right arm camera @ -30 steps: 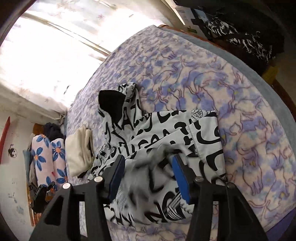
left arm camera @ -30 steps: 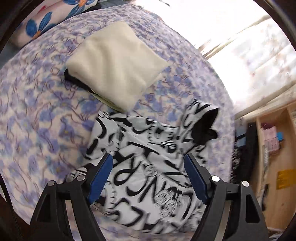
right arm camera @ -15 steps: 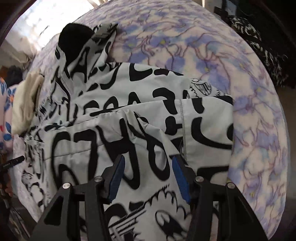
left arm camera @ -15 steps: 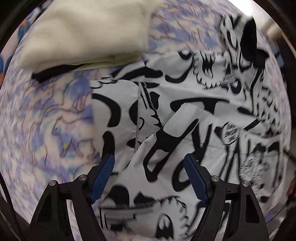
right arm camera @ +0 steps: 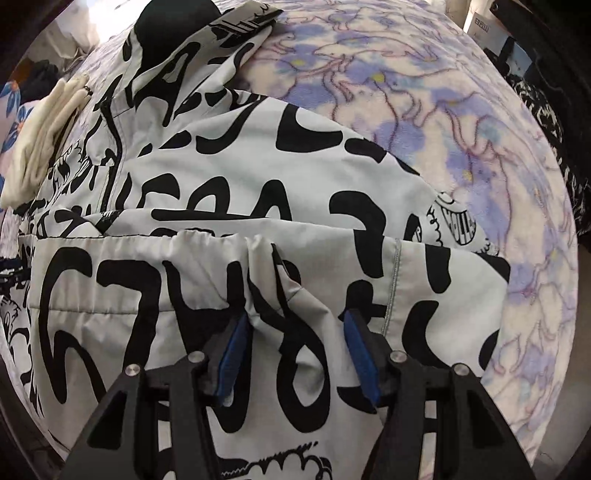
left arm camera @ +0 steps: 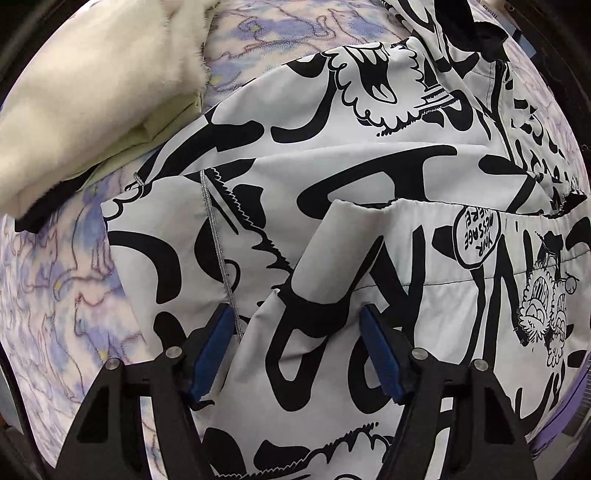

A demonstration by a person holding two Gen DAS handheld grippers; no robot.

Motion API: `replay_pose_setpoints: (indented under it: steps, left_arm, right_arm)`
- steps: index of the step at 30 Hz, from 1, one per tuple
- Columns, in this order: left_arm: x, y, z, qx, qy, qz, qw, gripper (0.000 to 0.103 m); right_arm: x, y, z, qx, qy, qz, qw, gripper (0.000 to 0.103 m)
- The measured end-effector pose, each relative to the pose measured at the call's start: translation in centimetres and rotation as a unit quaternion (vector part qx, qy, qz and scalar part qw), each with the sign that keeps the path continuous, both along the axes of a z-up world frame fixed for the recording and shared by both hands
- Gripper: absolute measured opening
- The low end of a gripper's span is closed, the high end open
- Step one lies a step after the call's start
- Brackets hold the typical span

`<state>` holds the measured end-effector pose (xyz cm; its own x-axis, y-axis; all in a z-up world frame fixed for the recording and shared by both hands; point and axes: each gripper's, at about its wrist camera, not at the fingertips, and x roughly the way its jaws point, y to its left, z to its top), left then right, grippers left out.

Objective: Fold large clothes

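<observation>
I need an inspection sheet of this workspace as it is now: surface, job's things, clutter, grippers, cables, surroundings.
Surface: bed with a purple floral blanket.
Job's things: black-and-white printed jacket lying partly folded, black-lined hood at the far end.
Clutter: folded cream stack beside the jacket, touching its edge.
Grippers: left gripper and right gripper both open, fabric bunched between the fingers, not clamped.
Cables: nothing seen.
Surroundings: dark patterned cloth past the bed's edge; flowered pillow behind the stack.
</observation>
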<state>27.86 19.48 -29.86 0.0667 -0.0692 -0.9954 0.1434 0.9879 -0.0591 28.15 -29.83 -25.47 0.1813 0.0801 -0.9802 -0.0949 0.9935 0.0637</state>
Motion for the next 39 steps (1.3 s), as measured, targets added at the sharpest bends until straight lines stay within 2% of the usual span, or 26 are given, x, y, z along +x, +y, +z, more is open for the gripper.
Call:
replay_pose_setpoints:
  steps: [1, 2, 3, 5, 8, 13, 19, 21, 22, 25, 28, 31, 34, 35, 36, 39]
  left_arm:
    - [-0.1, -0.1, 0.0, -0.006, 0.002, -0.003, 1.0, 0.052]
    - [0.2, -0.5, 0.0, -0.011, 0.008, -0.005, 0.9999, 0.036]
    - [-0.1, -0.8, 0.1, -0.004, 0.01, -0.003, 0.9999, 0.027]
    - [-0.9, -1.4, 0.5, 0.033, 0.001, -0.004, 0.9995, 0.01]
    - [-2.2, -1.8, 1.5, 0.047, -0.013, 0.017, 0.9987, 0.006]
    - [-3.1, -0.5, 6.2, 0.027, -0.072, 0.087, 0.9933, 0.005]
    - [-0.9, 0.4, 11.7, 0.027, -0.155, 0.14, 0.9776, 0.004]
    - [1.1, 1.1, 12.8, 0.048, -0.182, 0.159, 0.9692, 0.0]
    - [1.9, 1.6, 12.8, 0.066, -0.196, 0.172, 0.9631, 0.0]
    - [3.8, 3.8, 11.1, 0.072, -0.187, 0.21, 0.9569, 0.0]
    - [5.3, 5.6, 7.2, 0.044, -0.149, 0.235, 0.9595, 0.0]
    - [5.4, 6.4, 4.9, 0.003, -0.118, 0.234, 0.965, 0.005]
    - [5.2, 6.2, 4.4, -0.033, -0.111, 0.207, 0.9715, 0.023]
    - [5.2, 6.1, 4.5, -0.046, -0.11, 0.199, 0.9727, 0.033]
    - [5.2, 6.1, 4.5, -0.063, -0.107, 0.189, 0.9741, 0.04]
    - [5.3, 5.7, 4.4, -0.083, -0.102, 0.171, 0.9764, 0.047]
  right_arm:
    - [0.0, 0.0, -0.2, -0.002, 0.001, 0.0, 1.0, 0.052]
    - [0.0, 0.2, -0.3, -0.003, 0.001, 0.001, 1.0, 0.042]
    - [-0.1, 0.3, -0.2, 0.001, 0.001, 0.006, 1.0, 0.024]
    - [-0.7, 1.1, -0.2, -0.012, 0.005, 0.014, 1.0, 0.008]
    - [-1.9, 1.6, 1.2, -0.025, -0.016, -0.001, 1.0, 0.004]
    - [-3.7, 0.2, 6.0, 0.012, -0.074, -0.081, 0.994, 0.004]
    - [-3.2, -1.4, 11.2, 0.033, -0.14, -0.138, 0.98, 0.004]
    - [-1.4, -2.1, 11.5, 0.04, -0.158, -0.155, 0.974, 0.004]
    - [-0.6, -2.3, 11.6, 0.041, -0.164, -0.159, 0.973, 0.004]
    - [1.9, -2.3, 9.7, 0.041, -0.157, -0.163, 0.973, 0.004]
    - [3.9, -1.4, 5.6, 0.013, -0.132, -0.164, 0.978, 0.004]
    - [4.5, -2.2, 2.5, 0.024, -0.102, -0.194, 0.975, 0.004]
    - [4.2, -2.4, 1.7, 0.03, -0.096, -0.197, 0.975, 0.004]
    - [4.1, -2.3, 1.6, 0.029, -0.096, -0.194, 0.976, 0.004]
    - [4.1, -2.2, 1.6, 0.029, -0.096, -0.188, 0.977, 0.004]
    - [4.2, -2.5, 1.7, 0.037, -0.092, -0.182, 0.978, 0.004]
